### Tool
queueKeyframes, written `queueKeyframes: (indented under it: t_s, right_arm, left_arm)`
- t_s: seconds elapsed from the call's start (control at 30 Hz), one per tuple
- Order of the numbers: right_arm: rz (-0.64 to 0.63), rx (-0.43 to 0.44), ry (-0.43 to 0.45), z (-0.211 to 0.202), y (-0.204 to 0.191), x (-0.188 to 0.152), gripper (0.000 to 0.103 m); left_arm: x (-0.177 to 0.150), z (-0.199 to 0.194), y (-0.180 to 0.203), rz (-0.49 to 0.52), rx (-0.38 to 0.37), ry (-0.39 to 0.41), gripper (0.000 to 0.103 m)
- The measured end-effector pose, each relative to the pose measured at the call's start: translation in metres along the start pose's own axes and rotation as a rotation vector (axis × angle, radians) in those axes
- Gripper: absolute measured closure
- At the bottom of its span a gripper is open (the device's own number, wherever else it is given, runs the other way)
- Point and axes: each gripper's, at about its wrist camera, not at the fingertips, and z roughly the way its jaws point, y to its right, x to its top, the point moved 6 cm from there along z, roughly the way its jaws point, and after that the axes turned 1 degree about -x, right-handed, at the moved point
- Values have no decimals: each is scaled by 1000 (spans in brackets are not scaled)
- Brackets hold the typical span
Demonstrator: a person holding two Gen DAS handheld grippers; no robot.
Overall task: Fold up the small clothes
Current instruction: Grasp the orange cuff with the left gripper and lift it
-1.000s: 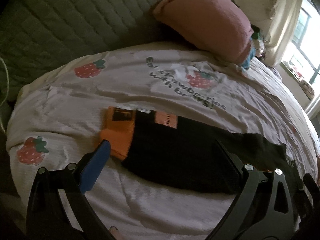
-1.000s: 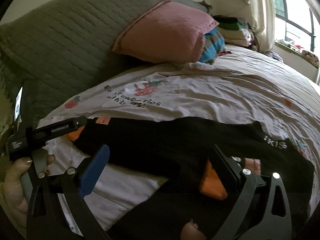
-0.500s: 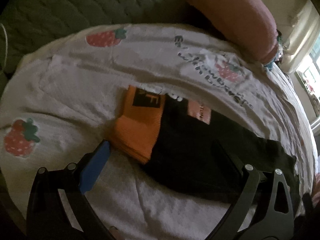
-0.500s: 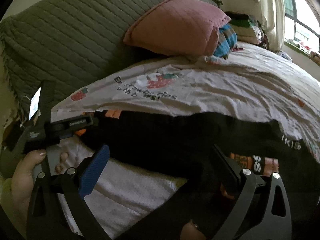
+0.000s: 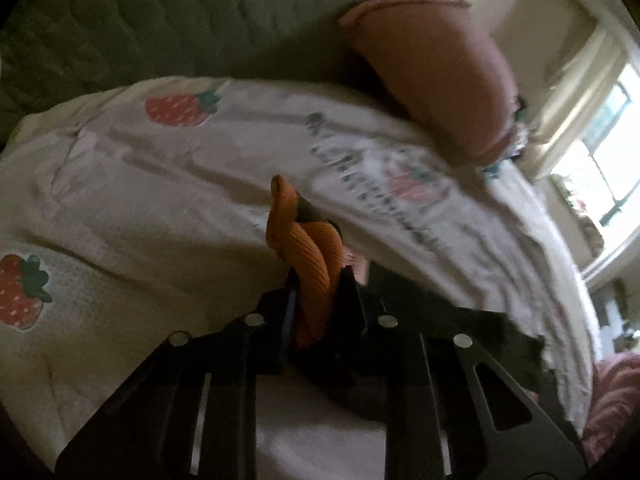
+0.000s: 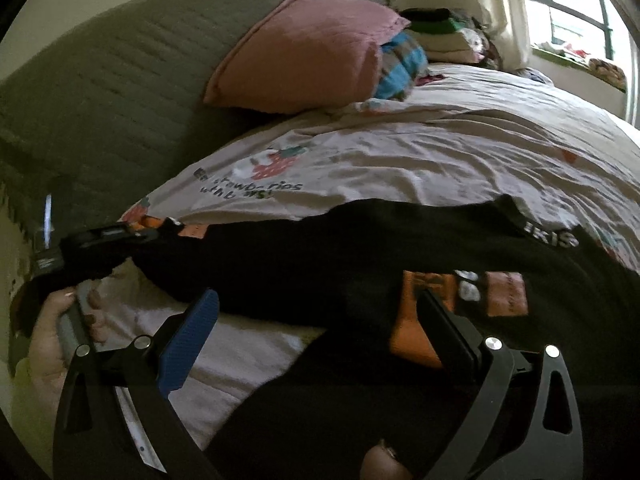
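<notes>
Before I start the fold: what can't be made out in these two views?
- Left wrist view: sheet lettering is motion-blurred; the left gripper, just closed on the orange cuff, hides the cloth beneath it.
- Right wrist view: the black garment runs off the right and bottom edges; the right gripper finger covers part of the second orange cuff.

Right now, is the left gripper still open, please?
No, the left gripper has just closed and pinches the orange cuff of the black garment.

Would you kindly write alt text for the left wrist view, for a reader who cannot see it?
The left gripper, whose jaws have just been closing, pinches the orange ribbed cuff of a black garment on a strawberry-print bedsheet. A pink pillow leans against a green quilted headboard behind.
</notes>
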Motion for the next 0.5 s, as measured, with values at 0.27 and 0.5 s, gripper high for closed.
queueKeyframes:
  t_s: [0.27,0.5]
  right_arm:
    - [65,-65,25,-35,42,-9,5]
    - [172,-107,57,-68,91,-23,5]
  left_arm:
    - [1,-37,44,63,-157,46,91]
    - [-7,-56,88,124,-248,37,92]
